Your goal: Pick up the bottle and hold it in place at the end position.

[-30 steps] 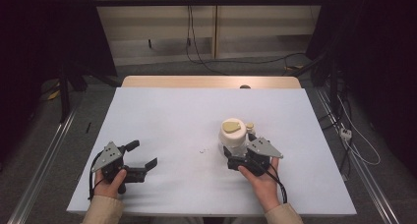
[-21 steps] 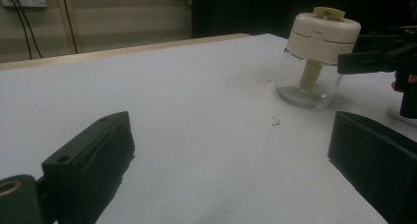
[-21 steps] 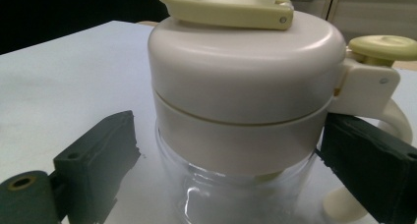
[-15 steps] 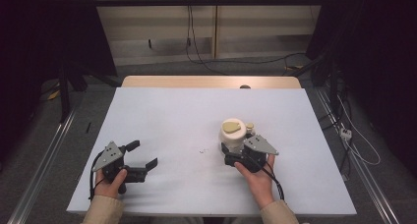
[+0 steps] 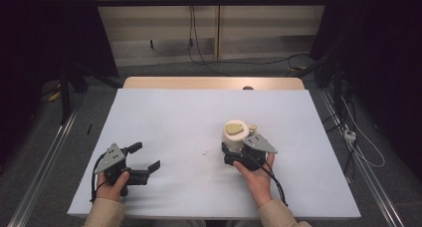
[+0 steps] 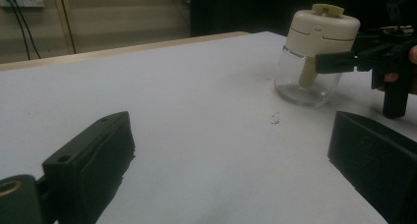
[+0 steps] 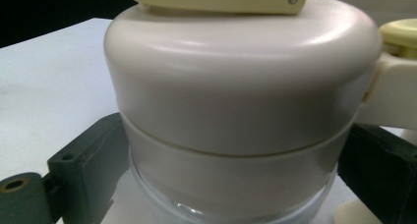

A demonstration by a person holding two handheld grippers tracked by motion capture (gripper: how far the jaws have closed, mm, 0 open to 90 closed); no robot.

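Now the right tool [image 5: 238, 148] stands on the right half of the white counter [image 5: 199, 117], held by the person's right hand [image 5: 256, 174], and its two black jaws sit on either side of a small jar [image 5: 235, 137]. The jar has a clear glass body and a cream lid with a yellowish flap on top. In the right gripper view the jar [image 7: 241, 111] is very close, with one jaw at each side of its lower part; the jaws seem to press on the glass, though the contact itself is hard to see from so near. In the left gripper view the jar [image 6: 317, 52] stands upright on the counter [image 6: 187, 101], and one jaw of the right tool [image 6: 344, 62] lies across its side. The left tool [image 5: 144, 157] rests near the front left part of the counter, well apart from the jar, held by the left hand [image 5: 113, 184]. Its jaws are spread wide with nothing between them. A few small dark specks [image 5: 204, 153] lie on the counter just left of the jar.
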